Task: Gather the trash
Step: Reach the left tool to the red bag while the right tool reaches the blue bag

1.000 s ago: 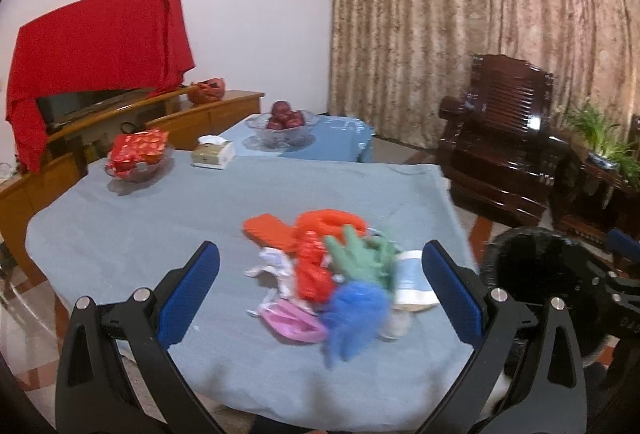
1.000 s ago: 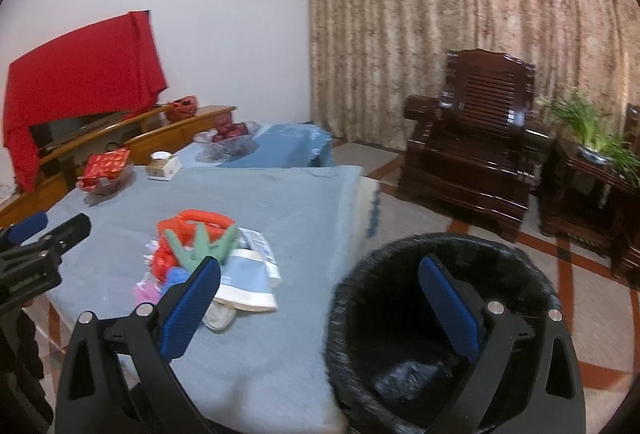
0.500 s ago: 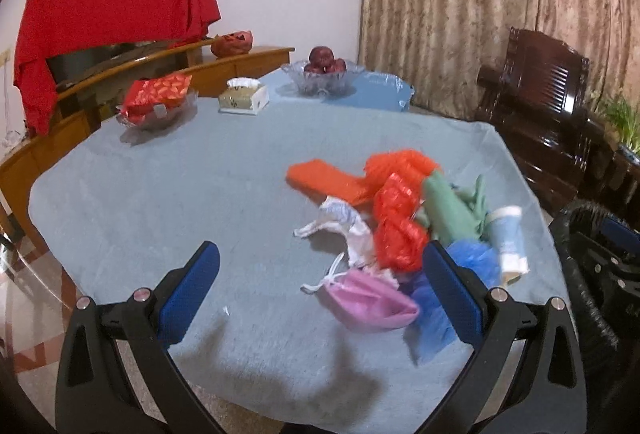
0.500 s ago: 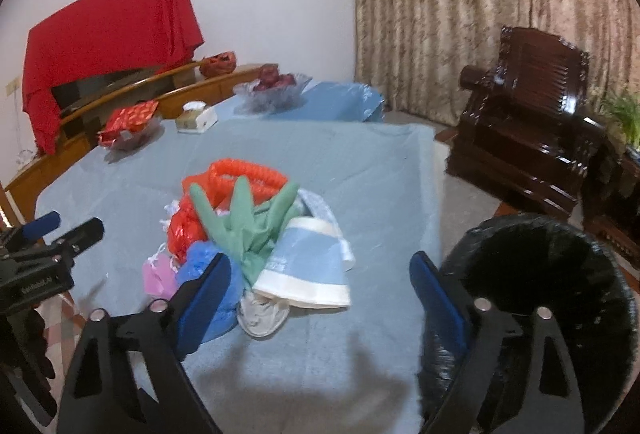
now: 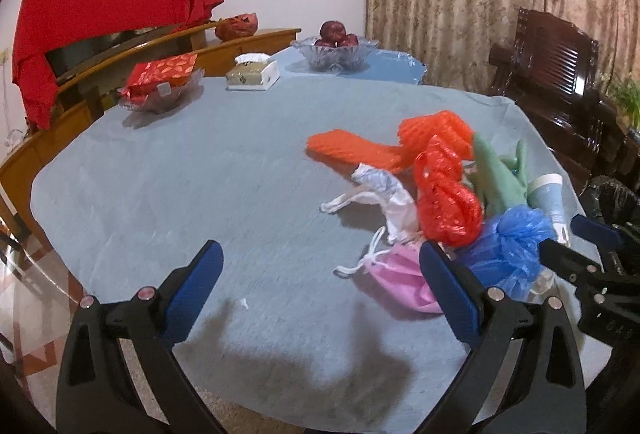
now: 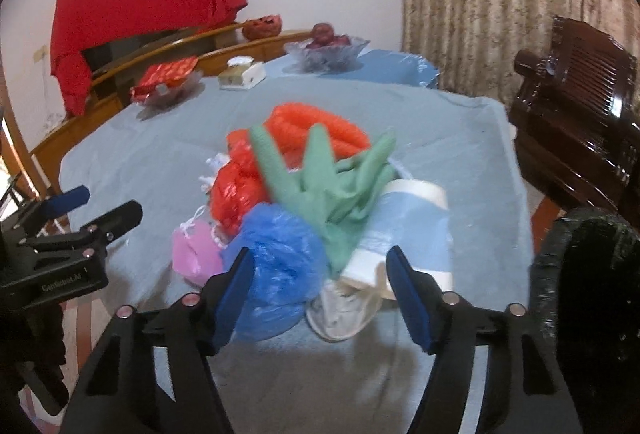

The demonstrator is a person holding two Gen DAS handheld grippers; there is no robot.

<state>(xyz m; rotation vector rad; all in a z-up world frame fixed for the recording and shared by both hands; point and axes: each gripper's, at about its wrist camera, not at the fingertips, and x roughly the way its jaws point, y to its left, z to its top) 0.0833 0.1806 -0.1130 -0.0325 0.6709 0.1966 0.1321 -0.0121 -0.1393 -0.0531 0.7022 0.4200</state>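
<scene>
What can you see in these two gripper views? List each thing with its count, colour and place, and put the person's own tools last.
Table: one, blue cloth, centre.
Trash pile: one, mixed colours, table's near right.
Green glove: one, atop pile.
Blue bag: one, pile's near edge.
Pink mask: one, beside pile.
Fruit bowl: one, clear, far side.
Tissue box: one, far side.
Bin: one, black-lined, right of table.
Left gripper: jaws wide, empty.
Right gripper: jaws closing, gripping nothing.
</scene>
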